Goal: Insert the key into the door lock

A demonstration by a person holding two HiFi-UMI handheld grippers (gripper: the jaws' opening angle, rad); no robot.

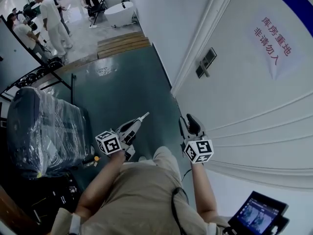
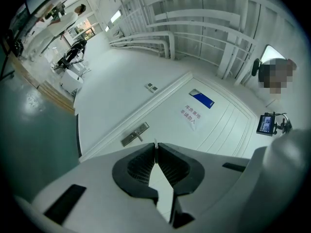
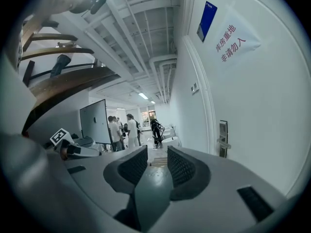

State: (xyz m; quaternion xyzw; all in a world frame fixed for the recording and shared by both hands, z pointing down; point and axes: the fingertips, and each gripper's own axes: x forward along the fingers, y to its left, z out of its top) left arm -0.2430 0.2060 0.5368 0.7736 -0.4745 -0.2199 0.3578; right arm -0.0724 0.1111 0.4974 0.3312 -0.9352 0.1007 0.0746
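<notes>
Notice (image 1: 272,44) "库房重地 非请勿入" in red on white door (image 1: 254,99); key (image 2: 155,142) in left tool (image 2: 156,148).

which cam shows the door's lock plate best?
Left gripper view: the silver rectangular metal lock plate faces the camera, unobstructed. Head view shows it dark, from above; right gripper view shows it obliquely, near the frame edge.

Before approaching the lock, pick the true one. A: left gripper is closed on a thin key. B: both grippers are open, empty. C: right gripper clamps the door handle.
A: the left gripper pinches the thin key at its tips; the right gripper is open, empty.
</notes>
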